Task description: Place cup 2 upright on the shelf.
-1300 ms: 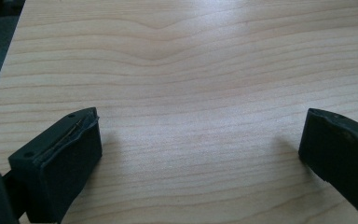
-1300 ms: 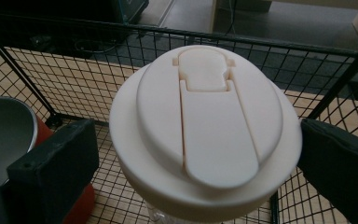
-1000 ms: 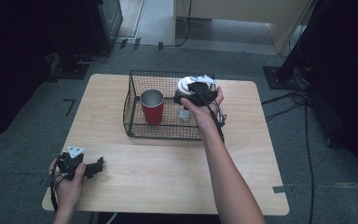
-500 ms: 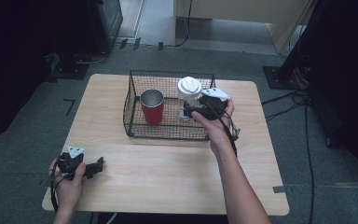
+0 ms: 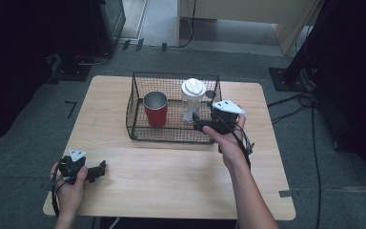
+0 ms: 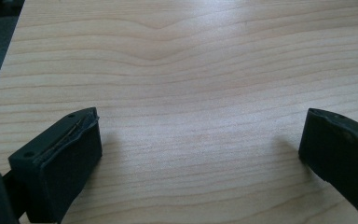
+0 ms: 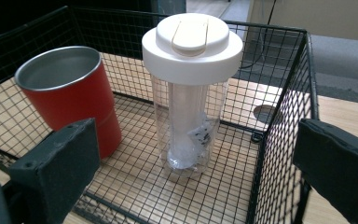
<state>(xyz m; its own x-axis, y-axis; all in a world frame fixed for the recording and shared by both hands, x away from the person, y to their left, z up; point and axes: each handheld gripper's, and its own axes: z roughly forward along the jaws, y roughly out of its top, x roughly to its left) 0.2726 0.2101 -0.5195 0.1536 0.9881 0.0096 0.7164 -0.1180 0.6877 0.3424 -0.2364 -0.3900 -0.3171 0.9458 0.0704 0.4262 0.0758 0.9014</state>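
A black wire basket stands mid-table. Inside it a red metal cup is upright on the left, and a clear bottle with a white lid is upright on the right. My right gripper hovers at the basket's near right corner, open and empty, a little back from the bottle. In the right gripper view the bottle stands ahead between the wide jaws, with the cup to its left. My left gripper rests low at the table's near left, open over bare wood.
The wooden table has free surface in front of the basket and to both sides. The basket's right wall stands just before my right jaw. Grey floor, cables and dark equipment surround the table.
My right gripper let go of the bottle, which now stands in the basket, and drew back toward the near right corner. The left gripper stayed put.
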